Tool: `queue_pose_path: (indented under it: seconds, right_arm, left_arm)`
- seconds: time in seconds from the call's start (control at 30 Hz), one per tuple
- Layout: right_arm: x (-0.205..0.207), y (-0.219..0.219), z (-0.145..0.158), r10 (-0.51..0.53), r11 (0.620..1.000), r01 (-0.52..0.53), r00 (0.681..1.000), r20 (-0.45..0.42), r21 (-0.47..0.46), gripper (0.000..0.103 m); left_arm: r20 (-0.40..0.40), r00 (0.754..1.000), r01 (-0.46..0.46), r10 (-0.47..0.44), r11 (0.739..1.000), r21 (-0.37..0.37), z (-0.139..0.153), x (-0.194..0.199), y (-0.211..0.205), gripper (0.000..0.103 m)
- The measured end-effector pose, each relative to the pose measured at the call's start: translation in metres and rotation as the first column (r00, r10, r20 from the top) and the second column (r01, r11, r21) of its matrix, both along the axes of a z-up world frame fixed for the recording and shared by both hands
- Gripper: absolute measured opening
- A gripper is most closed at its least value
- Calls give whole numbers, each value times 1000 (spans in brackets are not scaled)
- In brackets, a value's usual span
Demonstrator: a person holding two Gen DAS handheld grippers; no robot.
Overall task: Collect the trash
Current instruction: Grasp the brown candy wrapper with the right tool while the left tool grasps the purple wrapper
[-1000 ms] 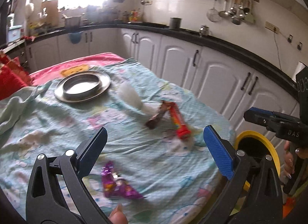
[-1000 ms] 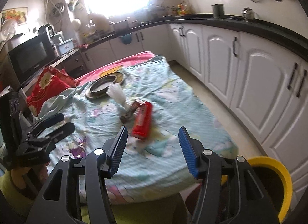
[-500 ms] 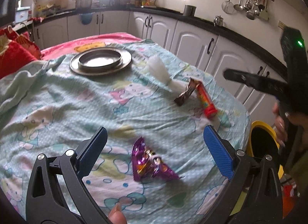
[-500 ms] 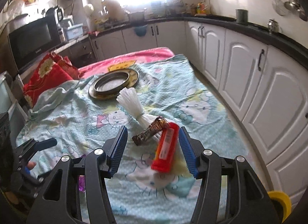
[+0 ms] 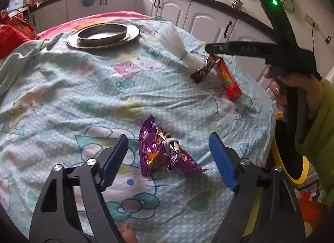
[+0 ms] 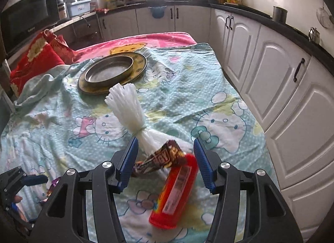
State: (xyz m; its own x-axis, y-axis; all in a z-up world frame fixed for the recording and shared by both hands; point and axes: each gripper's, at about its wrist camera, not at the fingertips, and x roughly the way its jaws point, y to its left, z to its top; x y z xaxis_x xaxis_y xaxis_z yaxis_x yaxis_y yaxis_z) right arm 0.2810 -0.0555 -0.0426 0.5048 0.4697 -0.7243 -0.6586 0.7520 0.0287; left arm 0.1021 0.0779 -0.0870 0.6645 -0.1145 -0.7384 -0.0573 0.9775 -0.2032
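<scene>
Lining up both grabs: right gripper (image 6: 166,159), jaws spread, is straddling the brown foil candy-bar wrapper (image 6: 160,158) at lower centre, long axis running across the gap, red cylindrical tube (image 6: 177,190) just below. Left gripper (image 5: 169,155), also released, is bracketing the crumpled purple foil wrapper (image 5: 162,149). Everything's lying on the pale-green cartoon-print cloth (image 6: 187,88); white kitchen cabinets (image 6: 271,71) at right.

Black grippers, blue pads (image 5: 221,159), green sleeve (image 5: 319,130)

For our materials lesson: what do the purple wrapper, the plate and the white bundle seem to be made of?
Purple wrapper: crinkled metallised foil-plastic, by its mirror-like glints. Plate: dull tarnished metal, perhaps brass or steel, by its soft sheen. White bundle: probably thin translucent plastic strands, tied at the neck.
</scene>
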Motion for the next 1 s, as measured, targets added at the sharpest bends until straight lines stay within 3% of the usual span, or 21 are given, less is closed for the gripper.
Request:
queue_pose_path:
  seconds: [0.2,0.37,0.43,0.53,0.73,1.0]
  right_arm:
    - [10,11,-11,21,999,-21,1000,-4,-46,48]
    - [8,9,-16,45,997,-46,999,-15,-59,22]
    - [4,4,-14,46,998,-46,999,-13,-38,20]
    - [-3,-3,-11,34,999,-34,999,-7,-7,19]
    - [-14,-23,5,0,996,1,1000,-14,93,18]
    - [-39,-47,26,-10,988,7,1000,17,152,14]
  left_arm:
    - [-17,1000,17,-17,1000,-7,-6,1,-4,60]
    - [-25,999,30,-30,1000,-7,-9,1,-7,48]
    - [-27,999,30,-30,1000,-6,-10,1,-7,37]
    - [-26,999,35,-35,999,-8,-10,1,-7,32]
    - [-8,999,45,-45,999,-10,-7,-1,-9,27]
    - [42,998,56,-55,998,-6,8,-3,-15,26]
